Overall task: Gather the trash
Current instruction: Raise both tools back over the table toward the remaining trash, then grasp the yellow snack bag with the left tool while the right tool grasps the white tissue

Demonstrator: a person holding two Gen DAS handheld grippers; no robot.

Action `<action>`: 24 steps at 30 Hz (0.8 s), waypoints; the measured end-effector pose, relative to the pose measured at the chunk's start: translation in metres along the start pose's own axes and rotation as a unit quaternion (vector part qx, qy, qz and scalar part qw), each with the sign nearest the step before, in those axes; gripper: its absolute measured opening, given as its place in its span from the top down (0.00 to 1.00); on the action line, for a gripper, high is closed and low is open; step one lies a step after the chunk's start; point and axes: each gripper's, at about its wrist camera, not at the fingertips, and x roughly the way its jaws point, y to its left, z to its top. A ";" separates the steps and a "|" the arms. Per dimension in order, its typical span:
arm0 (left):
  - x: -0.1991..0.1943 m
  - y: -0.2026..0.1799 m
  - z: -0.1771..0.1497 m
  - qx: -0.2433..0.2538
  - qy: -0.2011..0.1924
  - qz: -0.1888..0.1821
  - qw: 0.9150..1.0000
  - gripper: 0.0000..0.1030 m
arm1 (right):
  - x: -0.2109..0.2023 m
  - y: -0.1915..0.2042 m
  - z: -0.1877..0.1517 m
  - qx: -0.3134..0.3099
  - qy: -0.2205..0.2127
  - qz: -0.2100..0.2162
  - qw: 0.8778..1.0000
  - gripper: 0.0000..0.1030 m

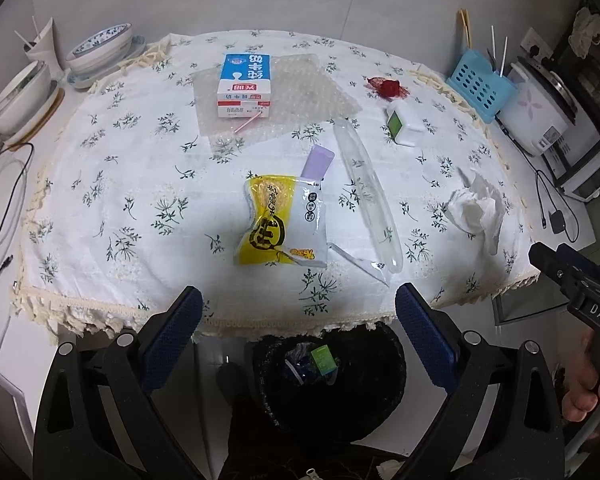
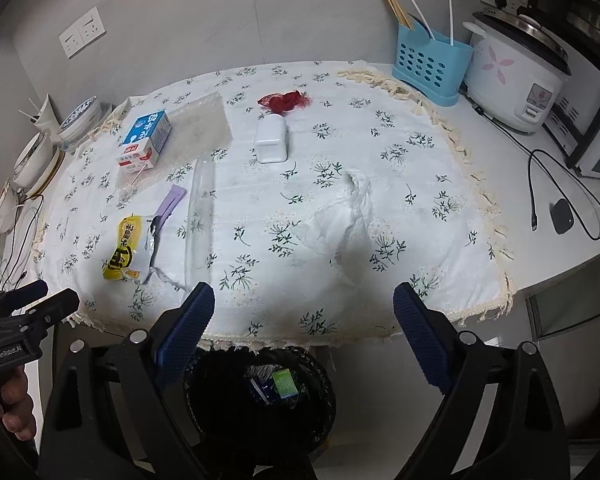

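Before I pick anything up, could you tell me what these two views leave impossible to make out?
- Trash bin: in both wrist views its rim is partly covered by the gripper fingers and the tablecloth fringe; below the green box its contents are too dark.
- Purple item: its lower end is hidden under the yellow snack packet in both views.
- Milk carton: its small print is too small in both views.
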 end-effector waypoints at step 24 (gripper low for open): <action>0.094 0.028 0.059 0.001 0.072 0.018 0.997 0.08 | 0.096 -0.031 0.056 0.026 0.075 -0.027 0.996 0.25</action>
